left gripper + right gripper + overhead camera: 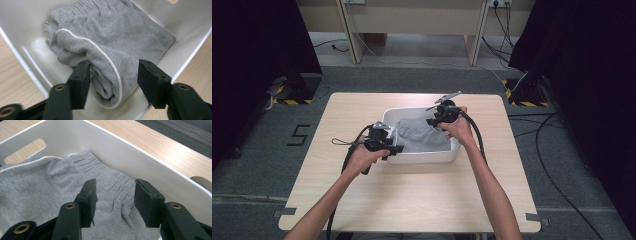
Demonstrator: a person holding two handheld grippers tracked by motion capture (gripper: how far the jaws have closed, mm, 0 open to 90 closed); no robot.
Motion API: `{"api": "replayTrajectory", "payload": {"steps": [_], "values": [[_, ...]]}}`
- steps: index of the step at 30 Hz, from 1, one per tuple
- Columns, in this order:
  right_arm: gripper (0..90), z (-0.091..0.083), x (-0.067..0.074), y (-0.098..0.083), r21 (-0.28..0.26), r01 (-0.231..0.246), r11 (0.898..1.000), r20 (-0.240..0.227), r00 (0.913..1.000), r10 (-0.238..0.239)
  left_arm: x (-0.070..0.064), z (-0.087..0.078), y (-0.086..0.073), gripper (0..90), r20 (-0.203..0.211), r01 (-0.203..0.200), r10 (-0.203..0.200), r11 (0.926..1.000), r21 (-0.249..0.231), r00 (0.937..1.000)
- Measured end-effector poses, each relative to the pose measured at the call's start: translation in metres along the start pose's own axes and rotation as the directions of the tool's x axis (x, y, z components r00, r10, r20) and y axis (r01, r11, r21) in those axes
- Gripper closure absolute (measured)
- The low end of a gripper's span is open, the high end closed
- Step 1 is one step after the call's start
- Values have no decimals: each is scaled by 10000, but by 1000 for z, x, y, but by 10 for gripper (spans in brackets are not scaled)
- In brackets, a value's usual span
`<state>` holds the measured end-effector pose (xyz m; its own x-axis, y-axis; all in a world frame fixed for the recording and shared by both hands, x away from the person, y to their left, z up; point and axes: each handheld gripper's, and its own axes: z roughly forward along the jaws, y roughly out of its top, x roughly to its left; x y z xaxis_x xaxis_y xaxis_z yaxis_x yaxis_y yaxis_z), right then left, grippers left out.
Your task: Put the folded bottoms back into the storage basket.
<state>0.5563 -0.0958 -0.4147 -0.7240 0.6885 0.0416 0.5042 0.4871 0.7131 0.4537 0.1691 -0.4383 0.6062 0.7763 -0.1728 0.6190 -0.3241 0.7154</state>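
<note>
Table: one light wooden table (412,200), bare apart from the bin standing near its middle, within easy reach of both forearms
Bin: one white plastic bin (422,158), open-topped, with a cut-out handle slot (25,151) in an end wall; it walls in the cloth on every side
Garment: one grey knitted garment (424,136), folded, lying flat on the bin's floor; its ribbed waistband (105,173) lies along the wall by the right gripper, and a folded edge with thin white piping (110,65) bulges up at the end by the left gripper, probably because the folded layers are thick there
Grippers: two, one in each hand, at opposite ends of the bin, which suits handling the cloth by both ends
Left gripper (113,75): jaws spread, the piped fold between them; the pads do not look pressed onto it, so nothing is pinched
Right gripper (115,195): jaws spread just above the waistband, clear of the cloth
Judgement: the garment looks set down in the bin and let go
</note>
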Motion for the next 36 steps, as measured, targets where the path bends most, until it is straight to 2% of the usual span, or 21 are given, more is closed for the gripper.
{"api": "replayTrajectory", "payload": {"steps": [3, 6, 11, 18, 25, 28, 31, 36], "values": [[485, -4, 1, 1, -117, 49, 9999, 167, 9998, -47, 0, -7, 2, 376, -161, 68, -75, 9991, -420, 9998], [457, -8, 4, 3, -231, 71, 9997, 144, 9999, -67, -1, -15, 3, 376, 66, 96, -91, 9966, -814, 9999], [417, -15, 11, 4, -410, 171, 9990, 57, 9998, -168, -10, -27, 3, 374, 225, -204, 227, 9948, -997, 9995], [387, -31, 23, 3, -842, 442, 9955, -36, 9990, -447, -15, -41, 2, 354, 359, -249, 297, 9915, -1277, 9989], [367, -47, 29, -3, -1137, 441, 9925, -126, 9989, -459, -19, -54, -4, 318, 310, -352, 405, 9873, -1552, 9987], [362, -53, 33, -7, -1246, 587, 9905, -183, 9979, -615, -20, -60, -8, 308, 346, -368, 430, 9858, -1640, 9985], [362, -60, 38, -13, -1381, 602, 9886, -277, 9975, -647, -22, -63, -12, 263, 198, -372, 410, 9858, -1638, 9990], [364, -68, 44, -22, -1471, 927, 9848, -41, 9955, -943, -23, -67, -18, 236, 116, -370, 396, 9839, -1746, 9991]]}}
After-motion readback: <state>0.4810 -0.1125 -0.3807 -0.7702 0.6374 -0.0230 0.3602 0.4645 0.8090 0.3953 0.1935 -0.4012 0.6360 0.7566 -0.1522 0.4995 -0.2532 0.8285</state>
